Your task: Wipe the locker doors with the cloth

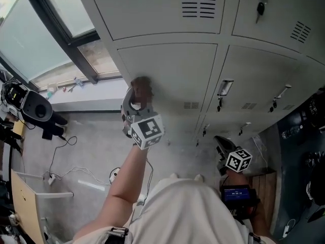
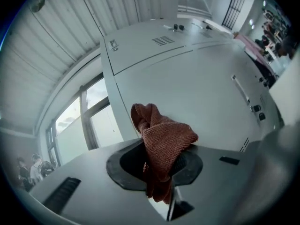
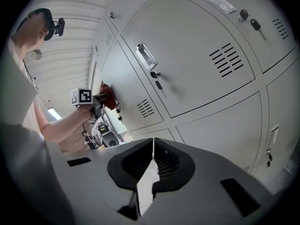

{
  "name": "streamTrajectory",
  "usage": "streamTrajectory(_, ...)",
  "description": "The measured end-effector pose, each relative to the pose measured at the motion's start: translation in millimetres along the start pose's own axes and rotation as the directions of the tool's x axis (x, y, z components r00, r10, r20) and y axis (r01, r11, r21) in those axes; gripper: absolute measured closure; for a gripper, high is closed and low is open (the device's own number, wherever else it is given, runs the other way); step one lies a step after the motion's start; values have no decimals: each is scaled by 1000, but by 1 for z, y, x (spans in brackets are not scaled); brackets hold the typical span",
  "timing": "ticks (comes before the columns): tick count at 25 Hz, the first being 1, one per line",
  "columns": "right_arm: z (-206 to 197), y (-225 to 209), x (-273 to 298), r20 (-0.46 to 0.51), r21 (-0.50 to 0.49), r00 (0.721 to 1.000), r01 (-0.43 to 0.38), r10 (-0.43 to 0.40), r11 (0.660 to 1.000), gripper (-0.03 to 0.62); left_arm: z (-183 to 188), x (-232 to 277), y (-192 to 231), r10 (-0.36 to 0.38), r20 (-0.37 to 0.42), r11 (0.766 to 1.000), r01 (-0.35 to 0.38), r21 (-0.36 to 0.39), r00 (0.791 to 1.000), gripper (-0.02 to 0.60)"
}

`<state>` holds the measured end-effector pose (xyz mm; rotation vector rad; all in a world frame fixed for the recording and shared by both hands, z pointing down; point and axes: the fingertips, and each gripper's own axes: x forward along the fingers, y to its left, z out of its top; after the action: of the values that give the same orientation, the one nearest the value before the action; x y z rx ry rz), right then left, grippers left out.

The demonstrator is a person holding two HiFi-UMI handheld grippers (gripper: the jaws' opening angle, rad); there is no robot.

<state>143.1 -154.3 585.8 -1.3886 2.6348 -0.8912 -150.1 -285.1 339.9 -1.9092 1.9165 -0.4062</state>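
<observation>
At 11 o'clock in the head view, my left gripper (image 1: 135,103) clamps the bunched cloth (image 1: 142,87), presenting a thick pad to the locker door (image 1: 172,70). My right gripper (image 1: 223,147), jaws together and empty, hangs at 4 o'clock, apparently to clear the wiping path.

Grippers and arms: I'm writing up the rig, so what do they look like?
The left gripper and right gripper are grey with black jaw pads; each carries a white cube with black square markers. The left arm is bare below a white shirt.
</observation>
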Motion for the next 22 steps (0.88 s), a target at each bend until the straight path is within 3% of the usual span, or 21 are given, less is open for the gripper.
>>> streamTrajectory(3,10,-6,-5,15,-18,1000,-1,2,1000,574,19,-1,-27,-86,34,996,87,-31,996,506)
streamTrajectory(7,23,-6,-5,30,-45,999,-17,18,999,574,56,-1,-77,-213,97,974,219,-59,972,506)
streamTrajectory(15,24,-9,-13,22,-52,999,-28,30,998,574,131,-9,-185,-421,218,904,427,22,880,506)
streamTrajectory(17,24,-12,-17,22,-51,999,-26,27,998,574,141,-9,-186,-413,239,905,426,-4,879,506)
streamTrajectory(22,27,-20,-22,21,-52,1000,-18,19,998,574,149,-3,-129,-294,293,935,337,-108,910,506)
